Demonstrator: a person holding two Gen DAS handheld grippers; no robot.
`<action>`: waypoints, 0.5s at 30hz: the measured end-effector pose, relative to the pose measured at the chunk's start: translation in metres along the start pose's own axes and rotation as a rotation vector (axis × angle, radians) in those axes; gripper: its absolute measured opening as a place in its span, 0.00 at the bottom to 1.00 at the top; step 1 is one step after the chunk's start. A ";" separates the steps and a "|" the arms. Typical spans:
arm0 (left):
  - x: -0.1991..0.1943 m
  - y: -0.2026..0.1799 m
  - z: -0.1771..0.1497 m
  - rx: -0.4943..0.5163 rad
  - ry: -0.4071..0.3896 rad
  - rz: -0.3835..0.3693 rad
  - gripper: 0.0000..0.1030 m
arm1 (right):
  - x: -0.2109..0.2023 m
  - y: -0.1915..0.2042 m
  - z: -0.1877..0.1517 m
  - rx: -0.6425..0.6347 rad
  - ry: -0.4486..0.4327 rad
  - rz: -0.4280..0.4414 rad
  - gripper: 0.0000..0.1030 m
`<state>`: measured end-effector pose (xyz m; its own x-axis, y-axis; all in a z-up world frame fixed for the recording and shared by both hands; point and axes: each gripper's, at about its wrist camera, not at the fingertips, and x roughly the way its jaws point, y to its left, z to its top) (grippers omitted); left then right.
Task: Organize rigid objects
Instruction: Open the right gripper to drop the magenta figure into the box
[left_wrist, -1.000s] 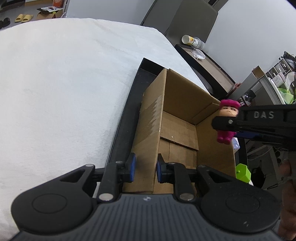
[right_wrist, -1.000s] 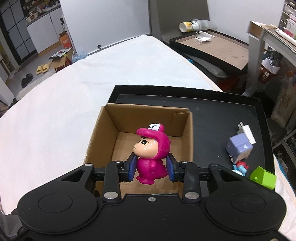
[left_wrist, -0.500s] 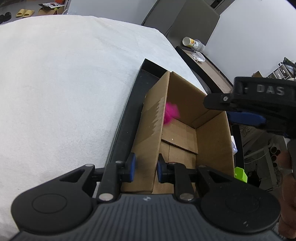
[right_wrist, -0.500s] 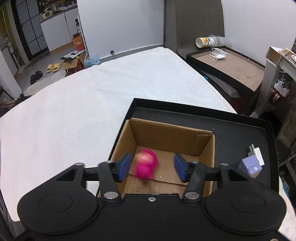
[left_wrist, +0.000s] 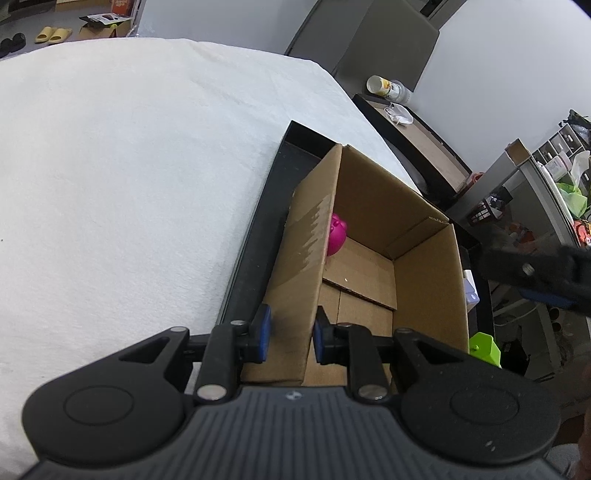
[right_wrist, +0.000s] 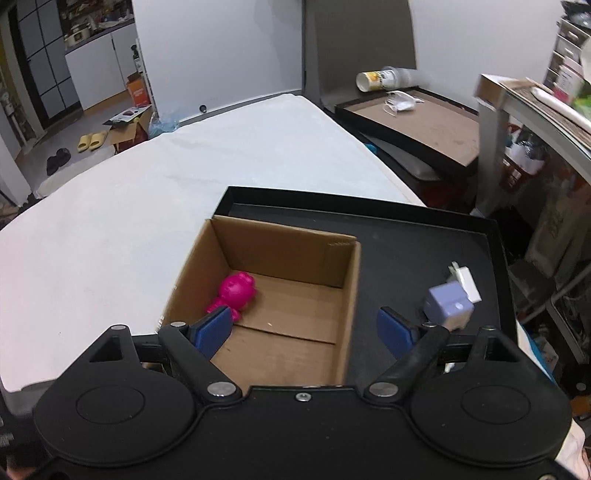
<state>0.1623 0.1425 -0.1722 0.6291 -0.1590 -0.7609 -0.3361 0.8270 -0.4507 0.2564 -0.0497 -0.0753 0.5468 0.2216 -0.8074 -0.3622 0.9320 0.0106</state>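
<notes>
- Right wrist view held one cardboard box (right_wrist: 277, 295), open-topped, plain brown, standing in one shallow black tray (right_wrist: 424, 240) on a white cloth-covered table (right_wrist: 129, 229).
- One magenta toy figure (right_wrist: 236, 293), glossy moulded plastic, lay tipped over on the box floor against its left wall.
- One lilac block toy (right_wrist: 448, 306) and one white piece (right_wrist: 466, 280) sat on the tray; one green block (left_wrist: 484, 347) showed beside the box.
- Right gripper (right_wrist: 303, 330) was spreading its blue-padded jaws, nothing between them.
- Left gripper (left_wrist: 290, 334) was clenched on the box's near wall.
</notes>
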 end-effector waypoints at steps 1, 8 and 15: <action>0.000 0.000 0.000 0.000 -0.002 0.003 0.20 | -0.003 -0.004 -0.001 0.006 -0.004 0.000 0.82; -0.001 -0.003 -0.001 -0.003 -0.007 0.014 0.20 | -0.019 -0.042 -0.010 0.062 -0.017 -0.042 0.82; -0.001 -0.006 -0.001 0.010 -0.005 0.027 0.20 | -0.028 -0.081 -0.022 0.116 -0.007 -0.078 0.82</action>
<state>0.1635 0.1371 -0.1691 0.6236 -0.1338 -0.7702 -0.3458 0.8364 -0.4253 0.2533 -0.1375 -0.0663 0.5754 0.1487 -0.8042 -0.2292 0.9733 0.0160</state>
